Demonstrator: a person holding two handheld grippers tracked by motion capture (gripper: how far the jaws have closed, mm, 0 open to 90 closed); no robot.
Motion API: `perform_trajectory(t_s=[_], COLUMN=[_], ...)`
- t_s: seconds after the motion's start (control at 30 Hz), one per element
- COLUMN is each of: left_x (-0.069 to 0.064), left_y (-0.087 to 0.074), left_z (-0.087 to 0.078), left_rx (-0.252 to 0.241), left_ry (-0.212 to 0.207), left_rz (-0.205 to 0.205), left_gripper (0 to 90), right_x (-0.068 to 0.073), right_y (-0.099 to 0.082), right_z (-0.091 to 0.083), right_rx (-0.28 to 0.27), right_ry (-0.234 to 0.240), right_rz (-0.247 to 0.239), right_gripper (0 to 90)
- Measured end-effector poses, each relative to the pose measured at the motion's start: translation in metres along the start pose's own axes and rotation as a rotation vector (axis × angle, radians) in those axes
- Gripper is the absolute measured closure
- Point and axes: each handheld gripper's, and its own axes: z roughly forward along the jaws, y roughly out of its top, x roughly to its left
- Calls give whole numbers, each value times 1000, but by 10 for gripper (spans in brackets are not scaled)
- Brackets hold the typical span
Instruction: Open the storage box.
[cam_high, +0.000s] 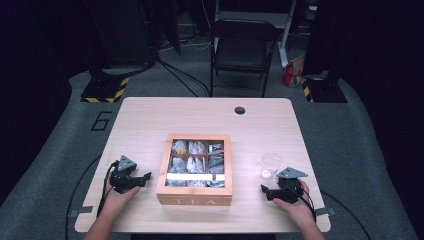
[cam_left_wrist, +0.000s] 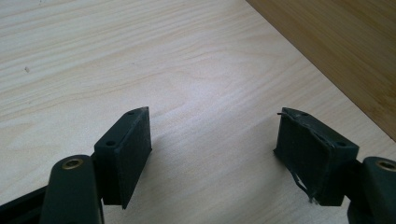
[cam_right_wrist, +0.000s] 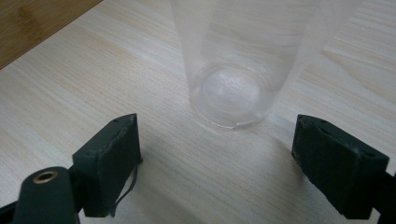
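We held the left gripper (cam_high: 145, 177) with jaws apart and empty near the worktop's (cam_high: 150, 115) front-left corner. Beside it sat the wooden tea box (cam_high: 194, 200), lid off, its compartments full of tea bags (cam_high: 196, 148). Toward the right edge stood a clear, empty glass (cam_high: 270, 165). The right gripper (cam_high: 263, 189) rested just before it, jaws spread wide.

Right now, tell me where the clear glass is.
In the high view the clear glass stands upright on the table's right side, between the tea box and the right tongs, just beyond them.
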Motion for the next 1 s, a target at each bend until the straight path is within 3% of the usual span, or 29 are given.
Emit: perform_trajectory(t_s=[0.67,0.87,1.0], left_x=[-2,-1,-1], left_y=[-1,0,0], left_z=[0,-2,-1], left_rx=[-6,13,3], left_ry=[4,-5,-6], left_rz=[-13,-3,-14], left_gripper=[262,261,262], right_x=[0,0,-1], right_y=[-1,-1,-1], right_z=[-1,-1,-3], right_rx=[0,-5,-1], right_ry=[7,6,8], right_rz=[-4,-5,1], right_gripper=[150,153,215])
